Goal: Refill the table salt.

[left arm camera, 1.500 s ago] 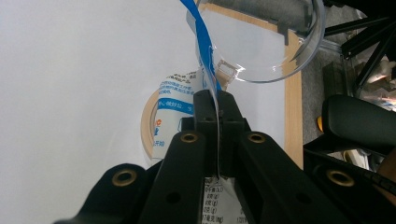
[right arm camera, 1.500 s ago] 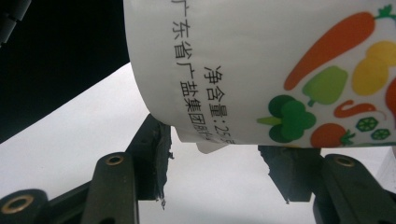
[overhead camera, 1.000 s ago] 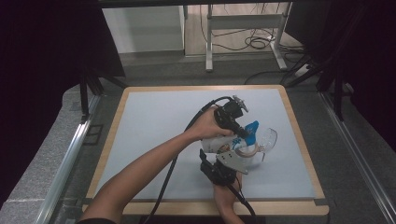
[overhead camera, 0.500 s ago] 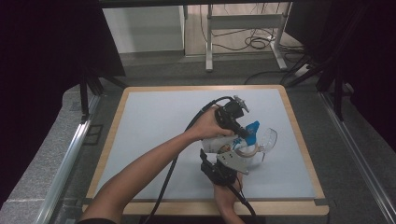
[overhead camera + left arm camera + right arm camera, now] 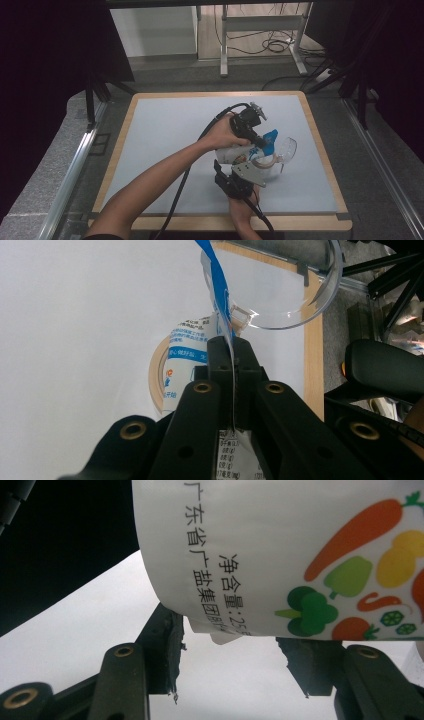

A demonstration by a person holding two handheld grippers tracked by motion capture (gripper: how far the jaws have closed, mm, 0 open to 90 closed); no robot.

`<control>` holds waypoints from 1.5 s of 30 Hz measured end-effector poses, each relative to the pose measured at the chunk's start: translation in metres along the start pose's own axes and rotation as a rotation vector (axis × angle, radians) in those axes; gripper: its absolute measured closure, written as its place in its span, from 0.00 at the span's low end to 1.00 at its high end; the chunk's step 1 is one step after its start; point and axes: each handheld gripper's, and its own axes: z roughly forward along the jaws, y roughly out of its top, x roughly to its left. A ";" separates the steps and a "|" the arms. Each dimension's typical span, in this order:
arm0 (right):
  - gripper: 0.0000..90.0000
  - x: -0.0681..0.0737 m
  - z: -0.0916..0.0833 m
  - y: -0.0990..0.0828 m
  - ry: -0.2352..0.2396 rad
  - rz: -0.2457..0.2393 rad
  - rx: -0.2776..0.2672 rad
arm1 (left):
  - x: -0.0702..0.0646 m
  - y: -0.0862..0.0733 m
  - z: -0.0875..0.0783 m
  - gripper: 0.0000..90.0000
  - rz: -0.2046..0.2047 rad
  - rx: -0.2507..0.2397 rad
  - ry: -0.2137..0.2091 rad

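Table [image 5: 165,145] lies open left of the container [image 5: 235,152].

A white cylindrical container printed with vegetables and Chinese text [image 5: 280,555] stands on the pale table, its blue-and-white label strip [image 5: 216,287] peeled upward beside what looks like a clear round plastic lid [image 5: 295,285].

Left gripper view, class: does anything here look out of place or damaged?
Yes. The clear lid hangs open, and the left hand-held gripper pinches a blue and white label strip that stands away from the container, apparently peeled off.
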 end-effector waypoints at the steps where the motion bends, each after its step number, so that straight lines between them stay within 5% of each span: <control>1: 0.51 0.000 0.000 0.000 -0.001 -0.003 0.000 | 0.000 0.000 0.000 1.00 0.000 -0.001 0.000; 45: 0.52 -0.003 -0.001 0.004 -0.001 0.013 -0.012 | -0.001 0.004 0.000 1.00 0.003 0.001 -0.008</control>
